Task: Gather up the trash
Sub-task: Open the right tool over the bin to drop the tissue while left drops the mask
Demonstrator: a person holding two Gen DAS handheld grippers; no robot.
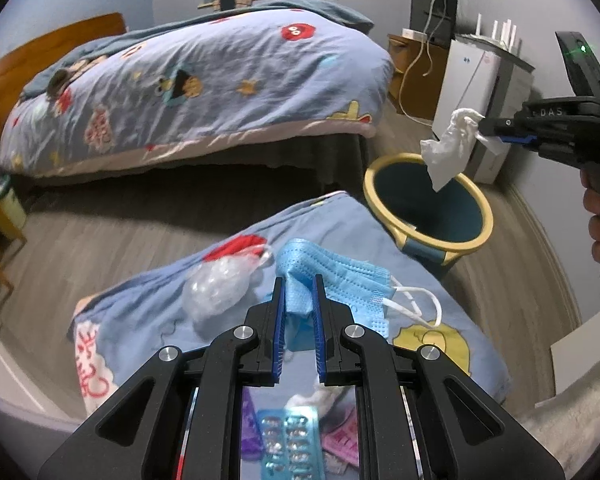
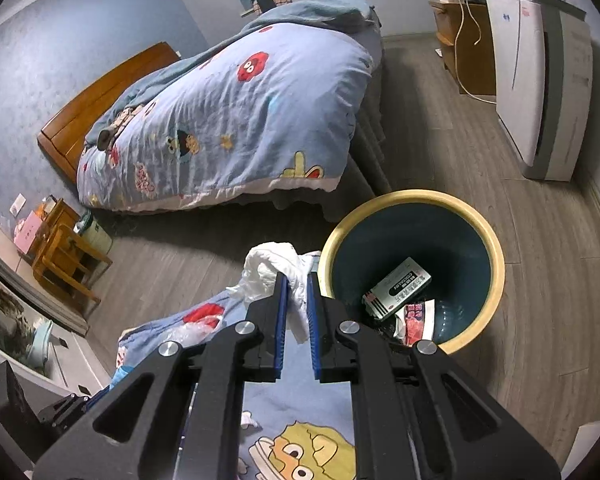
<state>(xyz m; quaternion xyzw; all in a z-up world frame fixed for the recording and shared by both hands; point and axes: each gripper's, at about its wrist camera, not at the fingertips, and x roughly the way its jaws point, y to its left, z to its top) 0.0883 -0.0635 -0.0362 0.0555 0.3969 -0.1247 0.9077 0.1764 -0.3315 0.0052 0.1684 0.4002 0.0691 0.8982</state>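
A bed [image 1: 188,92] covered by a cartoon-print quilt is seen across the grey wooden floor [image 2: 540,280]. Nearer, a second quilt [image 1: 148,304] is spread below both grippers. A dark bin [image 2: 496,264] with a yellow rim is set on the floor beside it, and a small box [image 2: 398,286] is seen inside. A blue face mask [image 1: 332,280] is clamped in the left gripper [image 1: 299,280]. A crumpled white tissue [image 2: 272,268] is pinched by the right gripper [image 2: 297,280], near the bin's rim.
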